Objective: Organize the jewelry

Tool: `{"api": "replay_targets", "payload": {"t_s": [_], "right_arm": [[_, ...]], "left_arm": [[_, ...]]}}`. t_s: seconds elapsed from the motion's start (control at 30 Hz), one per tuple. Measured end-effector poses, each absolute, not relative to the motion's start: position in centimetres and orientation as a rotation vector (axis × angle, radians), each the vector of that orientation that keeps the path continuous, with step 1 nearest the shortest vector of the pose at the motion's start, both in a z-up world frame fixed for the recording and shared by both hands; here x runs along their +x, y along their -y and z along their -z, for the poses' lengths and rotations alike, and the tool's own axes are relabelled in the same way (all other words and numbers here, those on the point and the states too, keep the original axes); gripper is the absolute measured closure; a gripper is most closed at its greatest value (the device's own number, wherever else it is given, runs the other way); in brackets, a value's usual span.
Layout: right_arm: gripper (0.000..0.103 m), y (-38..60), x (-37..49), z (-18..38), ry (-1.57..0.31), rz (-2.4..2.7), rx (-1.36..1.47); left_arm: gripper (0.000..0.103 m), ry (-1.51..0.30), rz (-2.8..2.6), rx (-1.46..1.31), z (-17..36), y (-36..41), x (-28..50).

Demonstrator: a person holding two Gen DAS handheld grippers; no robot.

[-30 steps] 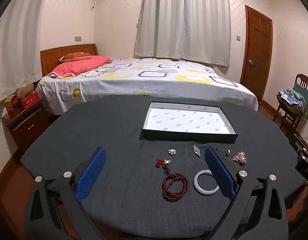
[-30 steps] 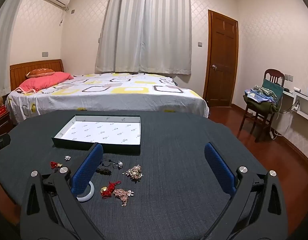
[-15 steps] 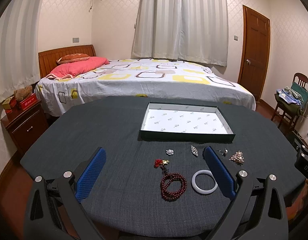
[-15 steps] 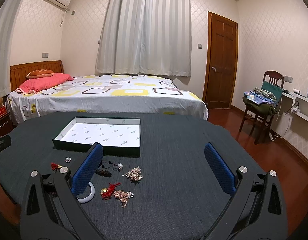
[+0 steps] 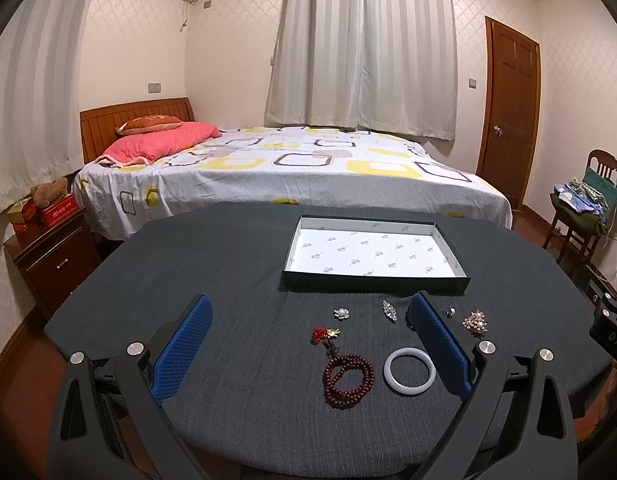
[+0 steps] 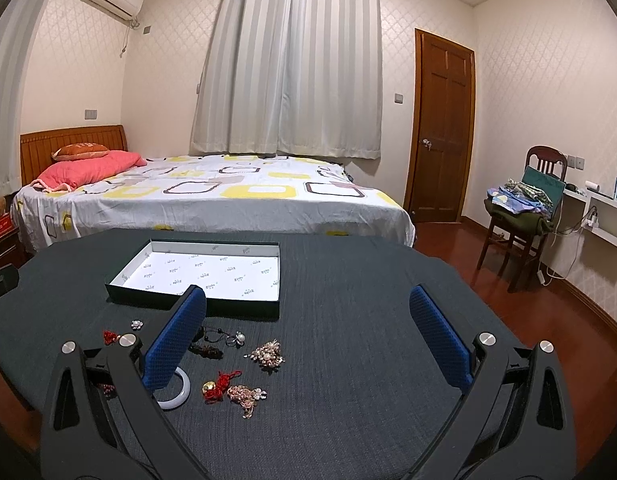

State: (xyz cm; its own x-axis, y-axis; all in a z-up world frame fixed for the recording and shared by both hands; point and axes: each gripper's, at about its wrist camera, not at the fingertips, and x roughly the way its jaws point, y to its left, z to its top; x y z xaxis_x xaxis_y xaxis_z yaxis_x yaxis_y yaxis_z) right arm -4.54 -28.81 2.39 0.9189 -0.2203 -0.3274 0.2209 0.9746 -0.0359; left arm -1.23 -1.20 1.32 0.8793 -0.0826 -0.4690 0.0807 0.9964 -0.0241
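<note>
A shallow dark box with a white patterned lining [image 5: 374,254] [image 6: 204,270] lies empty on the dark table. In front of it lie a dark red bead bracelet [image 5: 348,380], a white bangle [image 5: 409,369] [image 6: 176,394], a red knot charm [image 5: 324,334], small silver brooches [image 5: 389,310], a pearl cluster brooch [image 5: 474,322] [image 6: 268,354] and a red-gold charm [image 6: 220,386]. My left gripper [image 5: 308,340] is open and empty above the bracelet and bangle. My right gripper [image 6: 308,340] is open and empty, right of the jewelry.
The dark cloth-covered table [image 5: 188,280] has rounded edges. Behind it stands a bed [image 5: 292,172]. A nightstand [image 5: 48,256] is at the left. A chair with clothes [image 6: 524,216] and a wooden door [image 6: 442,128] are at the right.
Both views shifted slightly: the left gripper has drifted a little back and right, the jewelry sits a bit more to the left between its fingers. Both grippers stay open.
</note>
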Motion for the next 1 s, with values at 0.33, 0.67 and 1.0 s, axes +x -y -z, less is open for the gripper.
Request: {"api": "replay_targets", "payload": {"t_s": [0.33, 0.67, 1.0], "right_arm": [[0.004, 28.9, -4.6, -2.6, -0.333, 0.227, 0.001], [0.004, 29.0, -4.5, -3.5, -0.325, 0.227, 0.000], [0.004, 28.9, -4.5, -3.4, -0.323, 0.228, 0.000]], "left_arm": [[0.007, -0.487, 0.084, -0.005, -1.4, 1.2, -1.2], [0.007, -0.485, 0.084, -0.007, -1.8, 1.1, -0.9], [0.007, -0.486, 0.084, -0.008, -1.7, 1.0, -1.0]]}}
